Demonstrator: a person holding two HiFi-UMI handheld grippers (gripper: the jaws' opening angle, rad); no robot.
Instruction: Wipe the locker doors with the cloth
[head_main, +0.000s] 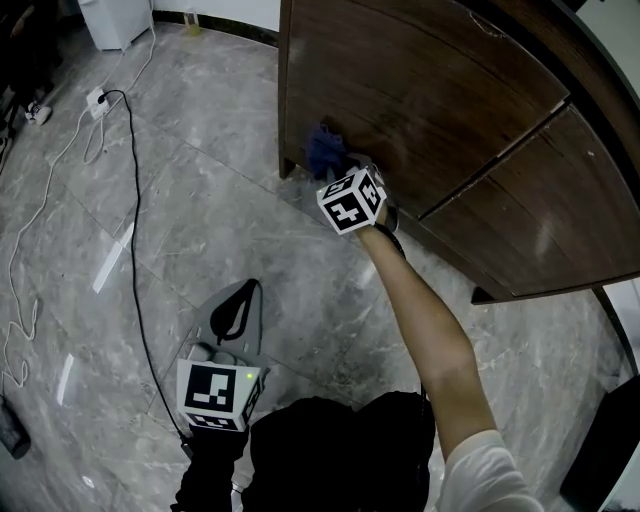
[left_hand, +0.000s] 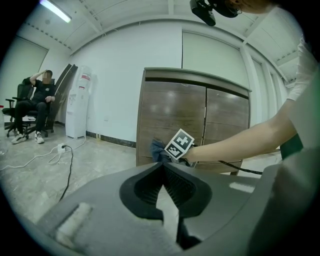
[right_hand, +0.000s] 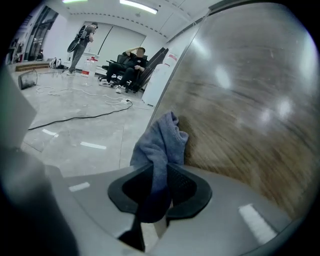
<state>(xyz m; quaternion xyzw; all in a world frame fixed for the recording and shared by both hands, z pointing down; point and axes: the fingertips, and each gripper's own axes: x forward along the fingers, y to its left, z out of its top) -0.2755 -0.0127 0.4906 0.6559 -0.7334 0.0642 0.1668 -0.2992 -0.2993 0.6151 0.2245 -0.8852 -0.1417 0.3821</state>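
Observation:
A blue cloth (head_main: 324, 150) is pressed against the lower left part of the dark wooden locker door (head_main: 420, 90). My right gripper (head_main: 338, 170) is shut on it; in the right gripper view the cloth (right_hand: 162, 142) bunches up out of the jaws and touches the door (right_hand: 250, 100). My left gripper (head_main: 236, 312) hangs low over the floor, well back from the locker, with its jaws together and nothing between them. From the left gripper view the locker (left_hand: 195, 120) stands ahead, with the cloth (left_hand: 159, 150) low on its left door.
A black cable (head_main: 135, 250) runs across the grey marble floor to a power strip (head_main: 97, 98). A white water dispenser (left_hand: 78, 102) stands by the wall. A person sits in a chair (left_hand: 30, 107) at the far left. A second locker door (head_main: 545, 220) lies to the right.

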